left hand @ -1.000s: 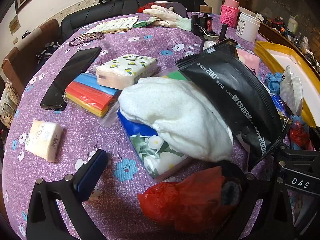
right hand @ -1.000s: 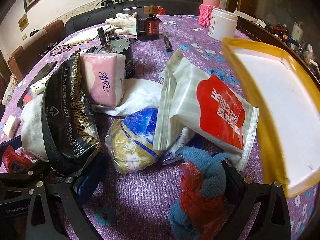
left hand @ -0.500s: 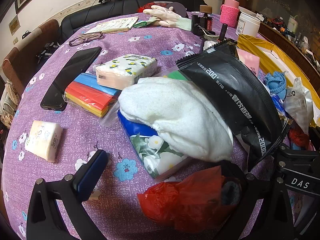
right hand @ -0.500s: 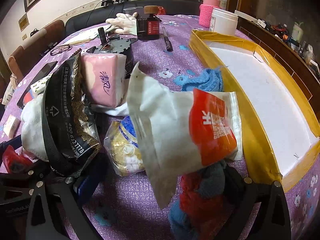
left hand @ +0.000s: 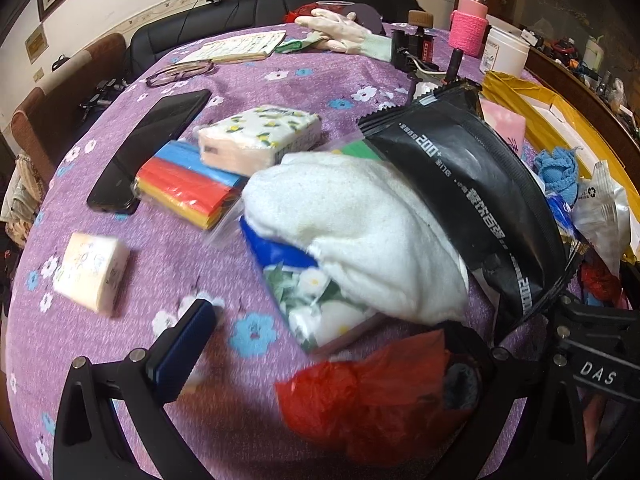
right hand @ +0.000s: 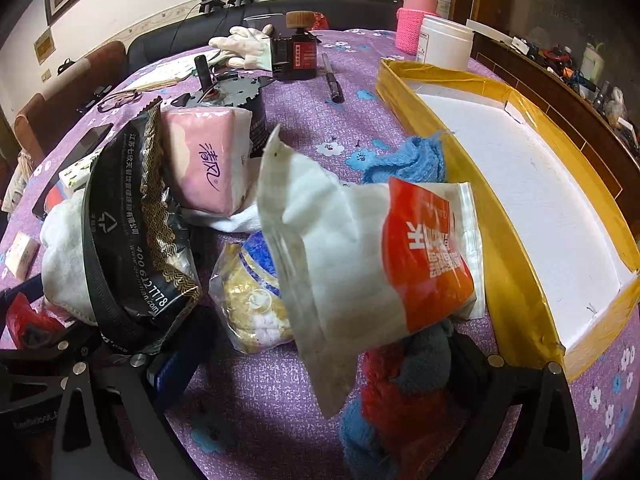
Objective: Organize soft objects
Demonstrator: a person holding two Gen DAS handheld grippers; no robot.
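My left gripper (left hand: 320, 364) stands wide open on the purple floral cloth, with a crumpled red plastic bag (left hand: 368, 396) against its right finger. Just ahead lie a white fluffy towel (left hand: 356, 232), a blue floral tissue pack (left hand: 312, 292) and a black wipes pouch (left hand: 472, 200). My right gripper (right hand: 320, 384) is open too; a red, blue and grey soft toy (right hand: 404, 400) lies by its right finger, and a white-and-red pouch (right hand: 372, 264) leans above it. A pink tissue pack (right hand: 204, 160) and a blue cloth (right hand: 412, 160) lie further off.
A yellow-edged white tray (right hand: 516, 280) stands on the right. A phone (left hand: 152, 144), coloured cloths pack (left hand: 188, 188), lemon-print tissue pack (left hand: 260, 136), small soap-like pack (left hand: 92, 272), gloves (left hand: 340, 36), jars and a black motor (right hand: 236, 96) lie around.
The white-and-red pouch has tipped and slid leftward off the tray side, uncovering the blue cloth and the tray. The left view shifted slightly; its objects stay put.
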